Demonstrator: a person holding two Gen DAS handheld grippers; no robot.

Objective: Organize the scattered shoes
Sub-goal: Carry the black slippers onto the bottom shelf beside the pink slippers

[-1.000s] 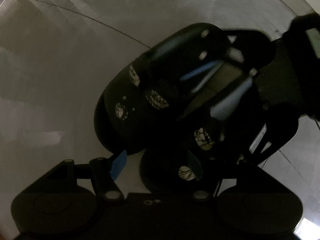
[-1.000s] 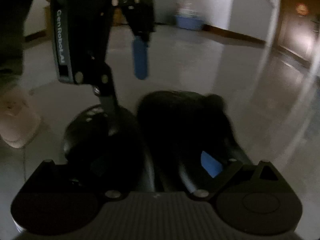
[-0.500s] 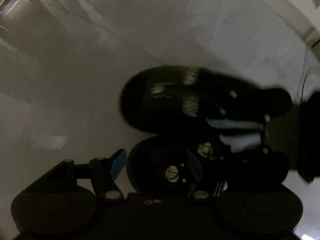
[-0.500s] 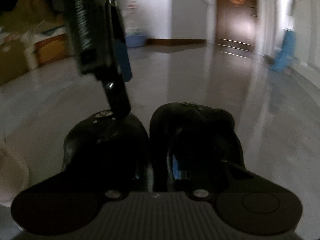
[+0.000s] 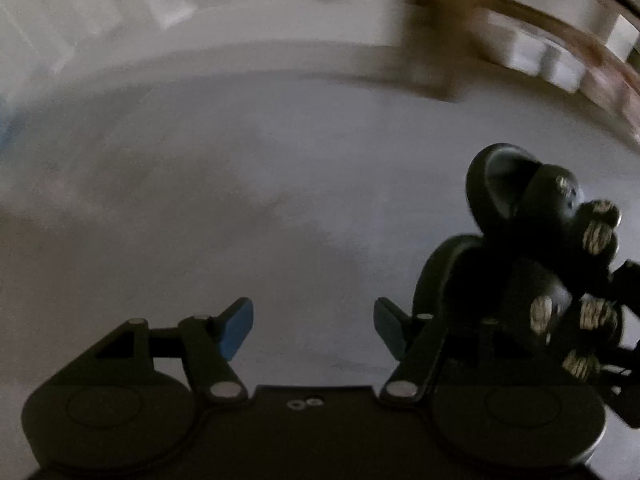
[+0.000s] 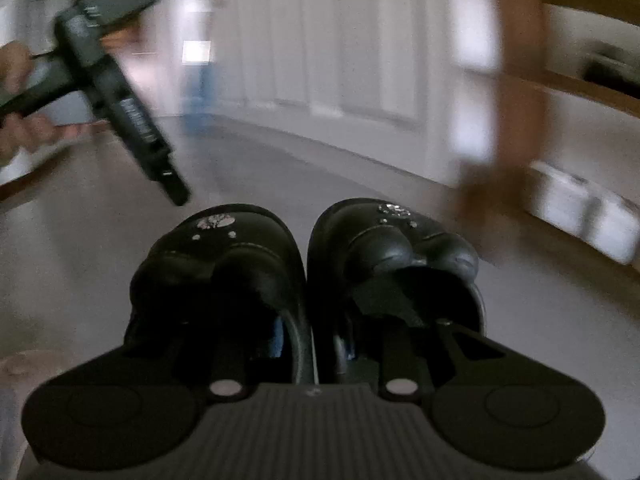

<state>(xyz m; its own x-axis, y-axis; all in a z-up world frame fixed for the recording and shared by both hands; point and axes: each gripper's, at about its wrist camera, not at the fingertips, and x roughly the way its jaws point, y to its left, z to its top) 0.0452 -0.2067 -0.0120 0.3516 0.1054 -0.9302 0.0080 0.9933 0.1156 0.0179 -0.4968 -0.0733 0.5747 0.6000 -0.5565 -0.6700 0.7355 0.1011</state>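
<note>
right gripper [image 6: 314, 344] jaws are clamping both black shoes [image 6: 304, 280] together to carry as a pair, left gripper [image 5: 312, 326] jaws hanging apart, empty.

No legible text; lettering on left hand-held gripper [image 6: 120, 100] body blurred beyond reading

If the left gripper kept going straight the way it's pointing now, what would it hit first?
Most likely just the bare floor. The left gripper is open with nothing between its fingers, and the black shoes sit off to its right, outside that line. Blur makes depth uncertain.
</note>
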